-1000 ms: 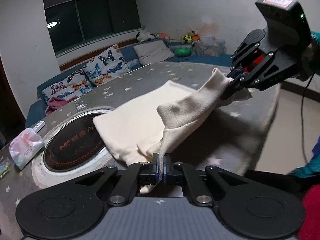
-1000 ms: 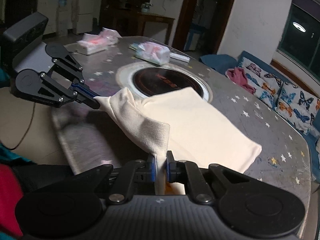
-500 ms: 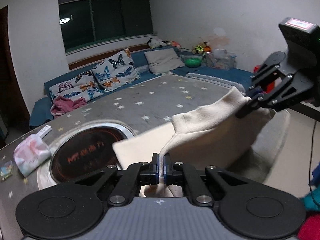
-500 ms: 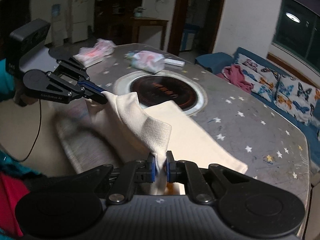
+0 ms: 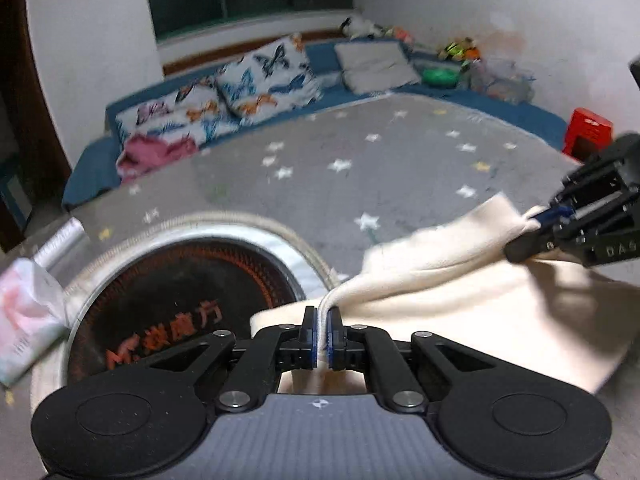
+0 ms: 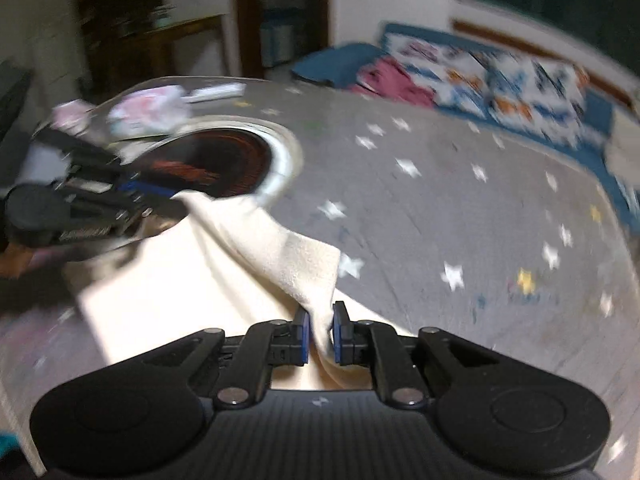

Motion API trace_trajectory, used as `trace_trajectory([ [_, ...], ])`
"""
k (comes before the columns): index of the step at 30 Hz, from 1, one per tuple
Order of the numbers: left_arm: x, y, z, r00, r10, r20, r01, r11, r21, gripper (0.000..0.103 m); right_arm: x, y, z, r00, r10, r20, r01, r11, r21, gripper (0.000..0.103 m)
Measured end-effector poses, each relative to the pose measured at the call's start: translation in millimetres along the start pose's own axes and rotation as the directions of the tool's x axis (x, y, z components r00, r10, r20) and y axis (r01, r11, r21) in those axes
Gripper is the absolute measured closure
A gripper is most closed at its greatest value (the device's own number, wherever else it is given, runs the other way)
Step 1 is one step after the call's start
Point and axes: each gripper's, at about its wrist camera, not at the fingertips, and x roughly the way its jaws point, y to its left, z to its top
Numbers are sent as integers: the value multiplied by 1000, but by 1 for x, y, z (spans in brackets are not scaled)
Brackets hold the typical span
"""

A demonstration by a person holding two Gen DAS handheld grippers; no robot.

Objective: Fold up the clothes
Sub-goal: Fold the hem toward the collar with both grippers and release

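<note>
Cream garment point(image 5: 472, 312): pale fleecy cloth, lying partly on the table and lifted along one edge between the two grippers; in the left wrist view it spreads from the centre toward 3 and 4 o'clock, in the right wrist view point(image 6: 172, 280) it fills the area from the centre out to 8 o'clock.
Table point(image 5: 360, 168): large round top covered in grey with white and yellow stars, running from the middle of both views up to 12 and 2 o'clock.
Sofa point(image 5: 328, 96): blue, along the wall beyond the table at 12 o'clock, with butterfly-print cushions point(image 5: 264, 68) and a pink cloth point(image 5: 156, 152) bunched at its 10 o'clock end.
Induction hob point(image 5: 180, 304): dark round plate with orange lettering, set in a pale ring in the table at 8 to 9 o'clock; one corner of the garment lies over its rim.
Tissue pack point(image 5: 24, 316): soft pink-and-white packet at 9 o'clock, just beside the hob ring.
Left gripper point(image 5: 323, 336): at 6 o'clock, jaws pressed together on a thin upright fold of the garment.
Right gripper point(image 6: 320, 334): at 6 o'clock in its own view, jaws a little wider, clamped on a hanging corner of the garment; from the left wrist point(image 5: 540, 226) it shows at 3 o'clock, pinching the raised edge.
Blur: the right wrist view is smeared, so small details there cannot be told.
</note>
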Motion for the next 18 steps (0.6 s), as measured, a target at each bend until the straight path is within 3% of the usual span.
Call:
trace_trajectory([
  [2, 6, 2, -2, 1000, 12, -8, -12, 1000, -9, 91, 3, -8, -4, 1000, -27, 11, 27, 999, 31, 79],
  [5, 6, 10, 1, 999, 41, -11, -42, 999, -33, 85, -1, -18, -4, 998, -56, 29, 54, 995, 84, 75],
  [8, 2, 19, 6, 998, 58, -9, -58, 995, -79, 84, -11, -21, -3, 995, -83, 53, 76, 990, 120, 74],
  [11, -8, 19, 12, 1000, 7, 9, -5, 992, -129, 84, -21, -23, -1, 991, -110, 75, 98, 983, 158, 75],
  [18, -5, -11, 26, 994, -107, 3, 107, 989, -105, 84, -4, 2, 10, 998, -26, 53, 19, 993, 118, 83],
])
